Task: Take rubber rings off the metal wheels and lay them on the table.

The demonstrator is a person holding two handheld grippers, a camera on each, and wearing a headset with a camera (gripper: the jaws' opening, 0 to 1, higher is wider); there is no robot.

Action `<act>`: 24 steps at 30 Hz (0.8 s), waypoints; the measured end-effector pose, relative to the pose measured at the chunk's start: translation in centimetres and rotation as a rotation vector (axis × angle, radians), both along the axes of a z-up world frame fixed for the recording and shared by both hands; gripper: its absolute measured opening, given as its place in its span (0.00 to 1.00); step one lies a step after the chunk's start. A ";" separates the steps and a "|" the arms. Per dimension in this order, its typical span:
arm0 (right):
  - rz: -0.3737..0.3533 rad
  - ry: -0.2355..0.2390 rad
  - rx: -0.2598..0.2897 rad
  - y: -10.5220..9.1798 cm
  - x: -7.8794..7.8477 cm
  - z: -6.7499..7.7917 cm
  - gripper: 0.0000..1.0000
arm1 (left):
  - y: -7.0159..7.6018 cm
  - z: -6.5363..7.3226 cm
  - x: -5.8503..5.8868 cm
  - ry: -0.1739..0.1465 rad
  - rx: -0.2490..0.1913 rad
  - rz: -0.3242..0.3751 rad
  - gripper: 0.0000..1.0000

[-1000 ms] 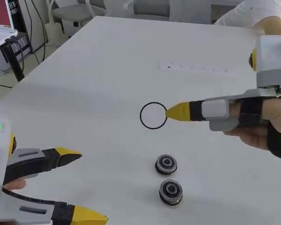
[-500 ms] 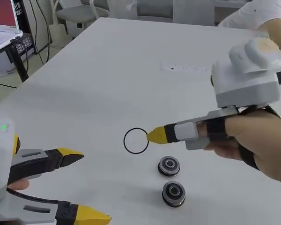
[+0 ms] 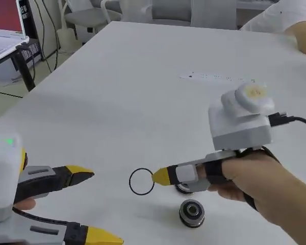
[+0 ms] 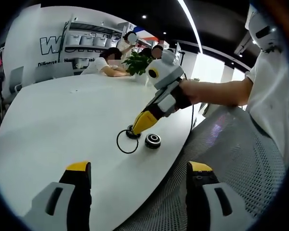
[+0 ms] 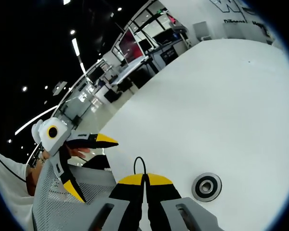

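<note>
Right gripper [image 3: 159,176] has its fingers pressed together on the rubber ring [image 3: 142,181]. It pinches one edge, so the loop sticks out ahead of the yellow tips. The right gripper view confirms it: no gap between the fingers, thin black arc rising straight off the tips. The ring hangs low over the bench [image 3: 143,87], just left of the two wheels — can't tell if its far edge touches the surface. The edge pinch makes sense: the loop sits roughly flat, so letting go should lay it down clear of the wheels.

Near wheel [image 3: 192,212] sits free on the bench, toward the person's side. Second wheel [image 3: 183,189] is right behind the right gripper's fingers, partly hidden. Can't tell which of them carries a ring.

Pose: right hand [image 3: 245,178] reaches in from the right, with the gripper nearly level with the bench, pointing left, tips tilted slightly down. Low and flat suits a placing move.

Left gripper [image 3: 107,206] is at lower left, well apart from ring and wheels. Its fingers are wide apart, holding nothing, aimed at the work. It reads as parked ready — my guess, to pin a wheel for the next pull.

Judgement: the current step is laying the ring down. Next needs only the fingers parting and a straight pull back, without dragging the ring.
</note>
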State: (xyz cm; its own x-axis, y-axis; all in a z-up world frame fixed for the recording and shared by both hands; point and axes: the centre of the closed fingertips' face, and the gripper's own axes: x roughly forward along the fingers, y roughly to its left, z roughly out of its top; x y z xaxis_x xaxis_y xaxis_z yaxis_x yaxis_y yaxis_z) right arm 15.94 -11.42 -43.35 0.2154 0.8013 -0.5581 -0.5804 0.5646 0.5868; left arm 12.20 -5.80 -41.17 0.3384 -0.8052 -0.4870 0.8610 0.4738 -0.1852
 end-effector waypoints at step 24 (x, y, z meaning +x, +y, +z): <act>-0.058 0.035 -0.073 -1.2 0.3 -4.2 0.00 | 0.0 0.1 0.1 0.003 -0.012 0.019 0.77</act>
State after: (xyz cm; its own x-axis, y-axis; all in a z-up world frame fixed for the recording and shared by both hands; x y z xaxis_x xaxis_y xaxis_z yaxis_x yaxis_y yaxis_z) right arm 16.26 -12.62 -47.52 0.2400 0.7449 -0.6225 -0.5252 0.6389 0.5621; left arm 12.27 -5.82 -41.02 0.3519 -0.8047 -0.4781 0.8513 0.4875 -0.1939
